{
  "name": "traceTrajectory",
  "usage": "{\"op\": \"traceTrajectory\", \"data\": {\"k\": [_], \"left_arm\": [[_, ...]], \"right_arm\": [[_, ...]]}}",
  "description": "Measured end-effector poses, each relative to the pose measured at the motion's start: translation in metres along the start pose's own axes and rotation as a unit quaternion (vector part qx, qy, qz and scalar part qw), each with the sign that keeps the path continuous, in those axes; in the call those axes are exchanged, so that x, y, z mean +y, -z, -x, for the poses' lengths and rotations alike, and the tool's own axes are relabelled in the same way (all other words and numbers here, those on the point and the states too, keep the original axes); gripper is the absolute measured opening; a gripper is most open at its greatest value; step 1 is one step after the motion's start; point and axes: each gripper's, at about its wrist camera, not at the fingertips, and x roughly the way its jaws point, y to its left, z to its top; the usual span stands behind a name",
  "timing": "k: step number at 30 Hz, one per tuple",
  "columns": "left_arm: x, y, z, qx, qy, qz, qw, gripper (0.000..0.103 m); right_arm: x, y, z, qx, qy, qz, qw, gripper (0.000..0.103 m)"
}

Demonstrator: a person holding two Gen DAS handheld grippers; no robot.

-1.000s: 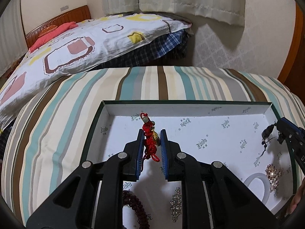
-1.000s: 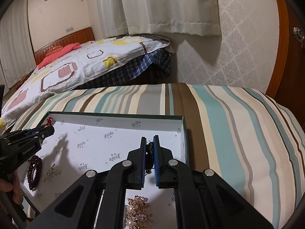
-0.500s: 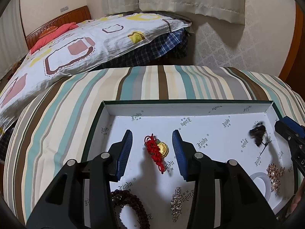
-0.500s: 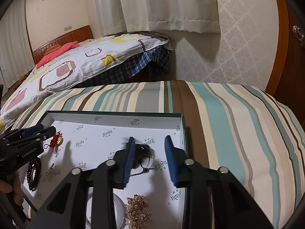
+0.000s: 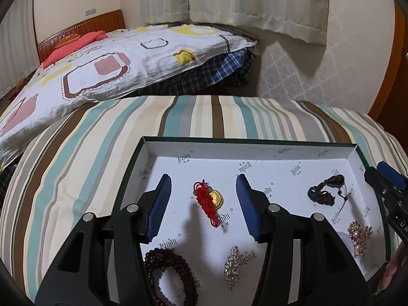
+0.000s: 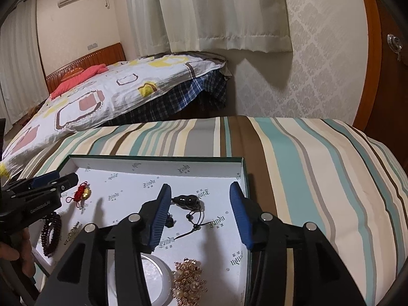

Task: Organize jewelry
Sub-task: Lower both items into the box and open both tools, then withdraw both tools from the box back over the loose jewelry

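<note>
Presently: my left claw [image 5: 202, 204] and right claw [image 6: 197, 214] both spread, empty. Red knot charm [image 5: 207, 201] at tray's [image 5: 255, 148] eleven o'clock, dark pendant [image 6: 187, 202] at one. Withdraw straight up; cord possibly snags.

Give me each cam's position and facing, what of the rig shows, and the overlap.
Left wrist: on the left gripper, looking forward and down over the left part of the box; its open fingers frame the red knot charm; right gripper at right edge.
Right wrist: on the right gripper, over the box's right part; open fingers frame the dark pendant; left gripper and a hand at left.
Shared: box, both charms, bead bracelet, bed.
</note>
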Motion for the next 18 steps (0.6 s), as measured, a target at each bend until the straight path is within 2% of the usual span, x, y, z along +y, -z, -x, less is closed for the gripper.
{"op": "traceTrajectory", "data": {"k": [4, 9, 18], "left_arm": [[0.005, 0.002, 0.022, -0.024, 0.008, 0.016, 0.9995, 0.058], [0.01, 0.012, 0.057, -0.054, 0.009, 0.023, 0.9982, 0.058], [0.021, 0.045, 0.109, -0.08, 0.009, 0.031, 0.9962, 0.058]], "right_arm": [[0.004, 0.001, 0.018, -0.016, -0.005, 0.0, 1.0, 0.048], [0.008, 0.008, 0.043, -0.03, -0.012, -0.001, 0.999, 0.049], [0.012, 0.032, 0.085, -0.038, -0.009, 0.002, 0.999, 0.05]]}}
